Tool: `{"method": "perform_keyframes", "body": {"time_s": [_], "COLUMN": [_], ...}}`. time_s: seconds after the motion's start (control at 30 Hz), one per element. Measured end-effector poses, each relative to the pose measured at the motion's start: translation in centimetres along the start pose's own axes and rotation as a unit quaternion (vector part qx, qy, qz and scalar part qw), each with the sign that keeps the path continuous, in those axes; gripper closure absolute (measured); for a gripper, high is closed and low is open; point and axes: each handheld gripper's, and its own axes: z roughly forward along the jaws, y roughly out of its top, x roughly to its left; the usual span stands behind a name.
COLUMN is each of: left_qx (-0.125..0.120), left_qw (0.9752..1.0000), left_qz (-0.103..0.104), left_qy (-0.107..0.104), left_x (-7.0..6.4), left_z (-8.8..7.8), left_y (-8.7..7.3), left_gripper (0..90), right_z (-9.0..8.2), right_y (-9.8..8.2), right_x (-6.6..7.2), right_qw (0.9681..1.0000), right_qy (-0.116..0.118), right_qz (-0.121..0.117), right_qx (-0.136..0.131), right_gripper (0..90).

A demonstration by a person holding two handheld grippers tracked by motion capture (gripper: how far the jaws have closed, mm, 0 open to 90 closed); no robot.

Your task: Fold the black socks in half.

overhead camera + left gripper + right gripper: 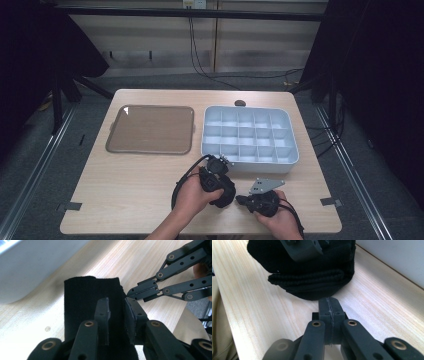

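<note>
A folded black knitted cloth (227, 196) lies on the wooden table just in front of the grey compartment box. My left gripper (116, 305) stands over the cloth (80, 297), its jaws a small gap apart with the dark fabric showing between and below them; the pads do not visibly press on it. My right gripper (329, 305) is shut with nothing in it, its tip resting close to the cloth's rolled edge (312, 283). In the left gripper view the right gripper (131, 293) points at the cloth from the right. From above, the right gripper (240, 199) sits beside the cloth.
A grey box (295, 150) divided into several compartments stands at the back right, close behind the cloth. A flat brown tray (150, 129) lies at the back left. Bare table spreads to the front left. The table's front edge is near both hands.
</note>
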Motion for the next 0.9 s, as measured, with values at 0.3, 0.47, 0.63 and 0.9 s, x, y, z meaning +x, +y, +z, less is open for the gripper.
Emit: {"method": "perform_keyframes", "body": {"time_s": [0.3,0.47,0.63,0.9], "left_qx": [-0.009,-0.012,-0.013,-0.005], "left_qw": [0.9999,0.9999,0.9998,0.9997], "left_qz": [-0.005,-0.007,-0.014,-0.017], "left_qy": [-0.004,0.001,0.001,-0.016], "left_x": [0.15,0.23,0.32,0.4], "left_z": [-0.3,-0.58,-0.65,0.04], "left_y": [0.06,0.22,0.25,0.14], "left_gripper": [69.4,68.2,69.6,85.0], "right_z": [0.03,0.05,0.05,0.04], "right_y": [0.02,0.03,0.04,0.05], "right_x": [0.02,0.01,0.03,0.04], "right_qw": [1.0,1.0,1.0,1.0], "right_qy": [0.001,0.001,0.002,0.001], "right_qz": [0.001,0.0,0.001,0.0], "right_qx": [0.0,-0.001,0.0,0.001], "right_gripper": [90.0,90.0,90.0,90.0]}}
